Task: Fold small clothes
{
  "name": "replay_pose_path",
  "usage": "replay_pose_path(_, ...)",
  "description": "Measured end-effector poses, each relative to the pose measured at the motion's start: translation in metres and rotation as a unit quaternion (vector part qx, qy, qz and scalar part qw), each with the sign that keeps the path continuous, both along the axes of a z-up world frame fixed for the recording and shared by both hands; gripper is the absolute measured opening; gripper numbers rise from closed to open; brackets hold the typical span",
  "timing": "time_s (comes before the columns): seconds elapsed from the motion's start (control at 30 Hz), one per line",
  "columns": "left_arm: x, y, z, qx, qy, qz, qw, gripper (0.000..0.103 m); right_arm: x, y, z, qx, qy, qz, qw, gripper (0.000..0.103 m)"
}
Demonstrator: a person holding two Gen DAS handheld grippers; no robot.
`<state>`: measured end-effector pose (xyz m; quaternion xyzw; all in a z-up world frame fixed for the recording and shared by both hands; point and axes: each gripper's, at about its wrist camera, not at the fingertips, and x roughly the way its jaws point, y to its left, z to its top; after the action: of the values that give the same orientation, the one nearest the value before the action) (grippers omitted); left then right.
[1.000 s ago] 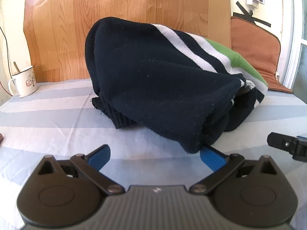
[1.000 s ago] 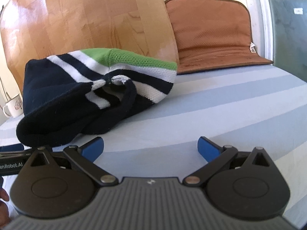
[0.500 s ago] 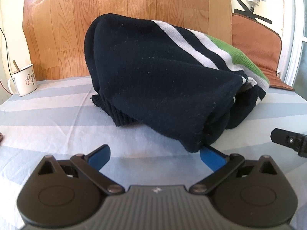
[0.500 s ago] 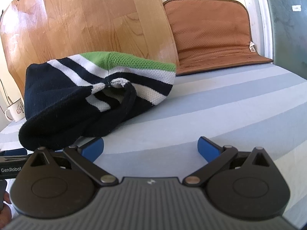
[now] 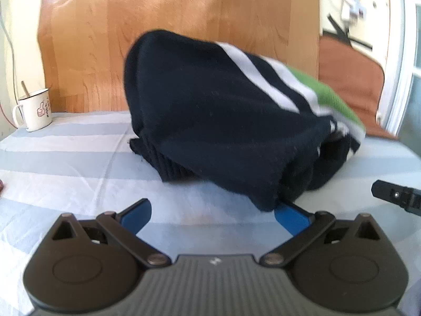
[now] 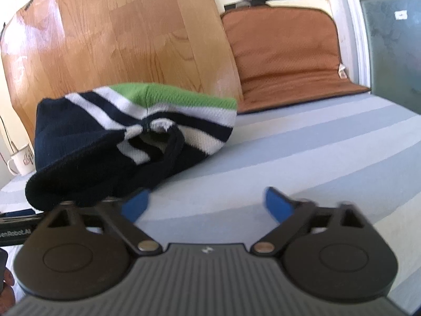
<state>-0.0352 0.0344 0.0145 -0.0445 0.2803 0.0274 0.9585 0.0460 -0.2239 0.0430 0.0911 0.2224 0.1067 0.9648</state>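
Note:
A small navy knit sweater (image 5: 223, 121) with white stripes and a green band lies bunched in a heap on the blue-and-white striped cloth (image 5: 65, 163). It also shows in the right wrist view (image 6: 126, 142). My left gripper (image 5: 210, 213) is open just in front of the heap; the sweater's near corner overlaps its right blue fingertip (image 5: 289, 214). My right gripper (image 6: 205, 205) is open and empty to the right of the heap, its left fingertip (image 6: 136, 205) near the sweater's edge.
A white enamel mug (image 5: 34, 110) with a spoon stands at the far left. A wooden board (image 5: 171, 13) leans behind the sweater. A brown cushion (image 6: 284, 60) lies at the back right. The other gripper's tip (image 5: 394, 196) shows at the right edge.
Both grippers have backed away from the sweater and risen slightly; it looks smaller and a little blurred. Both stay open. The sweater has not moved.

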Motion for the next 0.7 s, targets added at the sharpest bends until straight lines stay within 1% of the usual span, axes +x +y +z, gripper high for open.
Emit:
replay_pose_path(0.03, -0.002, 0.003, 0.001, -0.009, -0.008, 0.002, 0.9999, 0.103, 0.001, -0.001, 0.003, 0.001, -0.005, 0.007, 1.0, 0.055)
replay_pose_path(0.1, -0.006, 0.01, 0.004, -0.028, -0.024, 0.007, 0.9993, 0.103, 0.006, 0.001, 0.012, 0.0, -0.018, 0.026, 0.999, 0.048)
replay_pose_path(0.2, -0.008, 0.021, 0.006, -0.058, -0.038, 0.016, 0.9975, 0.103, 0.016, 0.01, 0.028, -0.008, -0.038, 0.059, 0.998, 0.048)
replay_pose_path(0.27, -0.008, 0.026, 0.006, -0.073, -0.038, 0.018, 0.9965, 0.103, 0.023, 0.017, 0.035, -0.025, -0.057, 0.057, 0.996, 0.049)
replay_pose_path(0.3, -0.008, 0.027, 0.006, -0.077, -0.037, 0.017, 0.9962, 0.103, 0.029, 0.021, 0.038, -0.044, -0.066, 0.056, 0.995, 0.049)
replay_pose_path(0.33, -0.007, 0.028, 0.006, -0.08, -0.036, 0.017, 0.996, 0.103, 0.033, 0.023, 0.039, -0.055, -0.066, 0.056, 0.995, 0.049)
replay_pose_path(0.37, -0.007, 0.027, 0.006, -0.08, -0.037, 0.016, 0.996, 0.103, 0.039, 0.023, 0.039, -0.056, -0.059, 0.056, 0.995, 0.049)
replay_pose_path(0.4, -0.007, 0.027, 0.006, -0.08, -0.039, 0.014, 0.996, 0.103, 0.045, 0.021, 0.04, -0.046, -0.049, 0.058, 0.996, 0.049)
replay_pose_path(0.47, -0.008, 0.026, 0.007, -0.08, -0.042, 0.007, 0.9959, 0.103, 0.055, 0.018, 0.042, -0.008, -0.023, 0.069, 0.997, 0.05)
replay_pose_path(0.53, -0.009, 0.025, 0.007, -0.081, -0.047, 0.0, 0.9956, 0.103, 0.067, 0.02, 0.042, 0.017, -0.005, 0.079, 0.997, 0.055)
replay_pose_path(0.6, -0.009, 0.025, 0.007, -0.083, -0.051, -0.003, 0.9953, 0.103, 0.076, 0.029, 0.041, 0.019, 0.008, 0.084, 0.996, 0.061)
replay_pose_path(0.63, -0.01, 0.025, 0.007, -0.085, -0.053, -0.004, 0.995, 0.103, 0.084, 0.035, 0.038, 0.019, 0.022, 0.088, 0.996, 0.061)
replay_pose_path(0.67, -0.01, 0.026, 0.007, -0.086, -0.055, -0.004, 0.9948, 0.102, 0.091, 0.042, 0.035, 0.019, 0.031, 0.092, 0.995, 0.06)
replay_pose_path(0.7, -0.01, 0.027, 0.007, -0.087, -0.057, -0.005, 0.9946, 0.102, 0.097, 0.049, 0.031, 0.014, 0.04, 0.098, 0.994, 0.049)
